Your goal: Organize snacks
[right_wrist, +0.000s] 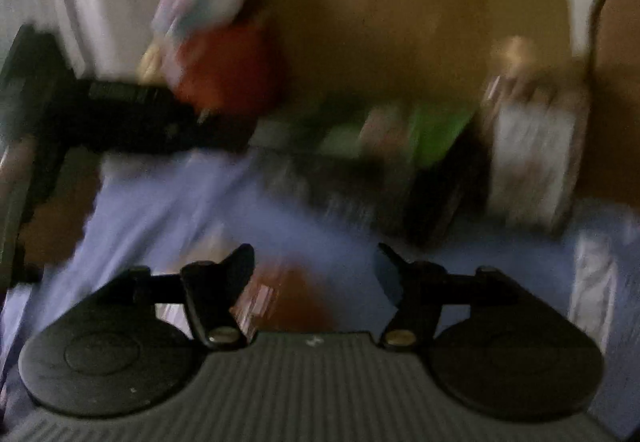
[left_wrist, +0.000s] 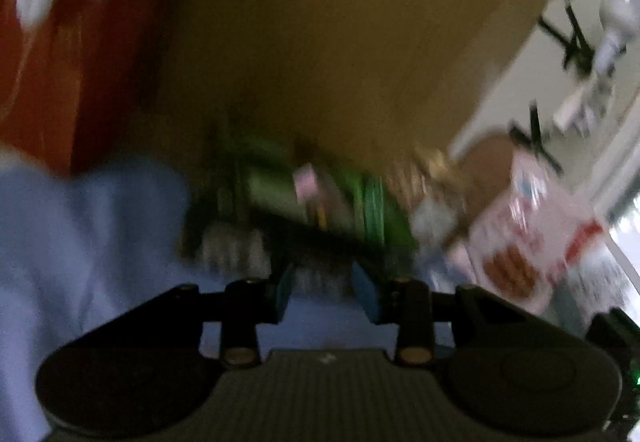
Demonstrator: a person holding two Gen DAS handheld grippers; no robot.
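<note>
Both views are heavily blurred and dimly lit. A pale blue cloth is covering the surface in the foreground, lying in soft folds. Behind it a large brown cardboard panel is filling most of the background. To its right, in the left wrist view, a pale off-white wall is showing, with black tripod-like stands standing against it. Bright daylight is coming in at the far right edge, perhaps through a window. In the right wrist view, a whitish wall is showing at upper left.
</note>
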